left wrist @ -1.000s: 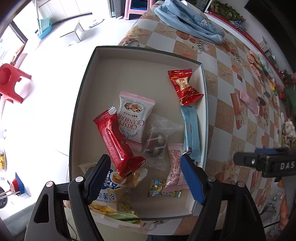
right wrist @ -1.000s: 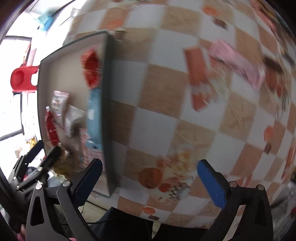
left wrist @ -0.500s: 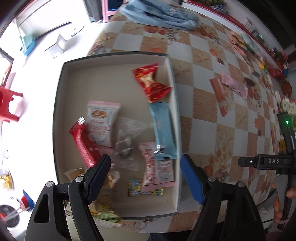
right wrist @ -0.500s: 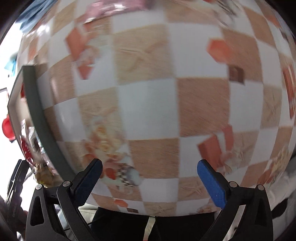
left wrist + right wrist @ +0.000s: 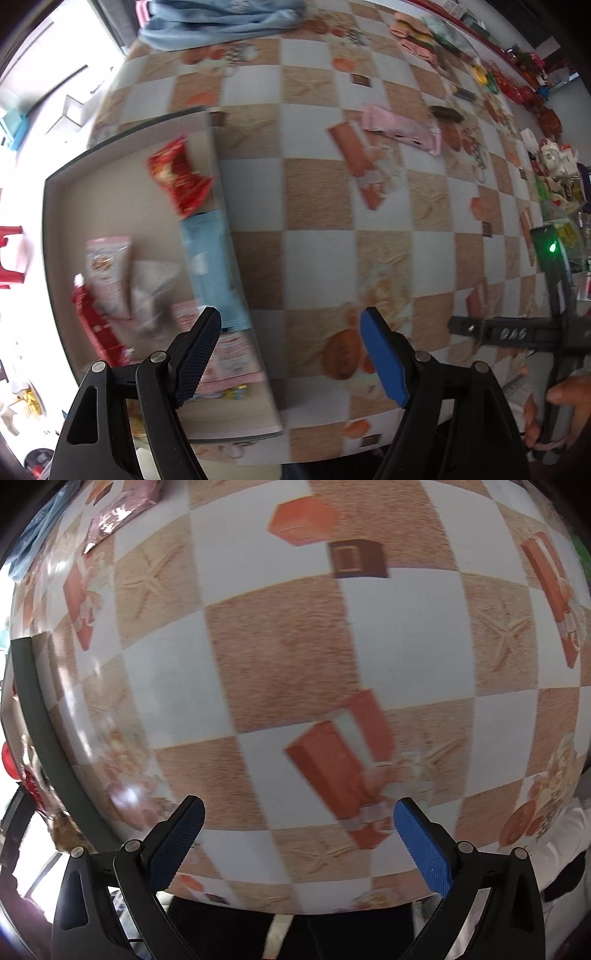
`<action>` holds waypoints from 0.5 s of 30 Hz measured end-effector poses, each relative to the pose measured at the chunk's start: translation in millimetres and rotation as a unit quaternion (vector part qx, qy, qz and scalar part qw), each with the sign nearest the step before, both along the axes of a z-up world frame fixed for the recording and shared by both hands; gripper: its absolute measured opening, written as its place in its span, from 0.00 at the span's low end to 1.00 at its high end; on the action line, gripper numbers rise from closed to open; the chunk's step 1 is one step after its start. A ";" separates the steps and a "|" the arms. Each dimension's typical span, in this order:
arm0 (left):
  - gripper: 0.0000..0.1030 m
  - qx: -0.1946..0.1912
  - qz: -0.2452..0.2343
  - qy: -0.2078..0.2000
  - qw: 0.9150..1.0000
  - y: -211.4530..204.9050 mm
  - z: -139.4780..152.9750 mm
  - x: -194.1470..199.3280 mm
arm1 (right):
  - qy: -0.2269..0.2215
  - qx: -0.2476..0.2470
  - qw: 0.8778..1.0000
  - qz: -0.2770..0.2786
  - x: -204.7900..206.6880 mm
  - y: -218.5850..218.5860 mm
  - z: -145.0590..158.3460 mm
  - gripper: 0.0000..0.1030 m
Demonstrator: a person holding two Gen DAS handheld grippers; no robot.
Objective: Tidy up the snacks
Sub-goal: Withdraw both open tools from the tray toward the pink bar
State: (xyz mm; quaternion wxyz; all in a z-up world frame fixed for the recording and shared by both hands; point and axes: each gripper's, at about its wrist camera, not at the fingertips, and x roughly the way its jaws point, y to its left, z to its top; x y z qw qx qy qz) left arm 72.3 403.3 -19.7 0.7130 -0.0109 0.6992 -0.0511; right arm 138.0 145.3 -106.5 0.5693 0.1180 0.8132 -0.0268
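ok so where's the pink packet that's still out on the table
In the left wrist view the pink packet lies on the checked tablecloth, upper right of the tray, beside a printed orange box.

Only legible text: white letters "DAS" on the black bar of the right tool (image 5: pixel 517 334), seen from the left wrist view. Print on the snack packets in the grey shallow tray (image 5: pixel 51 221) is too blurred to read.

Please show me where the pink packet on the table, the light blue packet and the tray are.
pink packet (image 5: pixel 400 127): left wrist view, middle of its wrapper, on the tablecloth.
light blue packet (image 5: pixel 212 266): left wrist view, middle of its wrapper, inside the tray.
tray (image 5: pixel 218 173): left wrist view, its right wall.
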 end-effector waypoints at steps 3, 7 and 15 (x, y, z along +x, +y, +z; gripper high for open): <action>0.78 -0.020 0.006 0.017 1.000 -16.6 -4.7 13.1 | -0.005 -0.016 1.000 0.016 -9.4 -13.2 -2.7 1.00; 0.78 -0.032 0.023 0.038 0.998 -35.6 -11.1 34.8 | -0.004 -0.029 0.999 0.027 -26.3 -32.6 -12.0 1.00; 0.78 -0.076 0.116 0.069 0.988 -68.4 -29.0 98.6 | -0.030 -0.047 0.996 0.063 -50.1 -35.8 -10.0 1.00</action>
